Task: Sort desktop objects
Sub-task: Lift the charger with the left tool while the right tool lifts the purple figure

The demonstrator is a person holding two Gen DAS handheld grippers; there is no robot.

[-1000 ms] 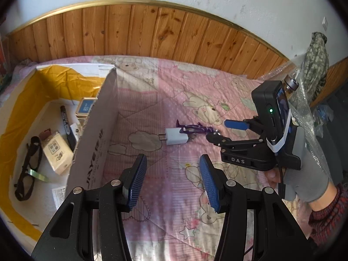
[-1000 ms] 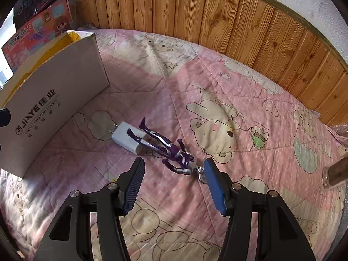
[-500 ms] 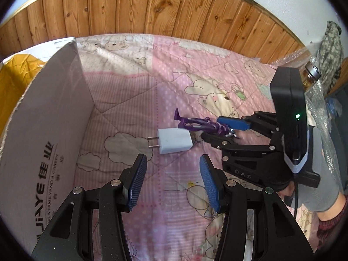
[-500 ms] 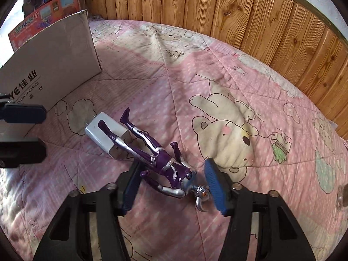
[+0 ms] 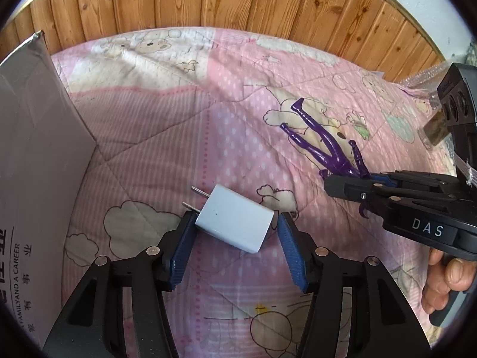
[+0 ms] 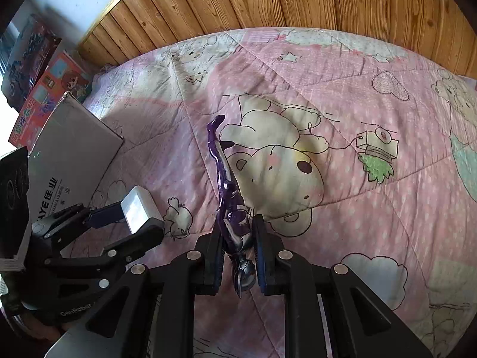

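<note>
Closing your right tongs (image 6: pixel 238 249) on the purple figure (image 6: pixel 229 208) to lift it, you straddle the white charger (image 5: pixel 235 223) with left tongs (image 5: pixel 235 246) opening wide, ready for the cardboard box (image 5: pixel 32 161).

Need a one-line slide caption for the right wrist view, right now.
Right gripper closing on a purple toy figure above the pink quilt.

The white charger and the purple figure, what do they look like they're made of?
White charger: looks like smooth hard plastic, semi-matte, with crisp rounded edges and two metal prongs. Purple figure: probably moulded glossy plastic, judging by the shiny highlights on its limbs; the silver parts look painted.
</note>
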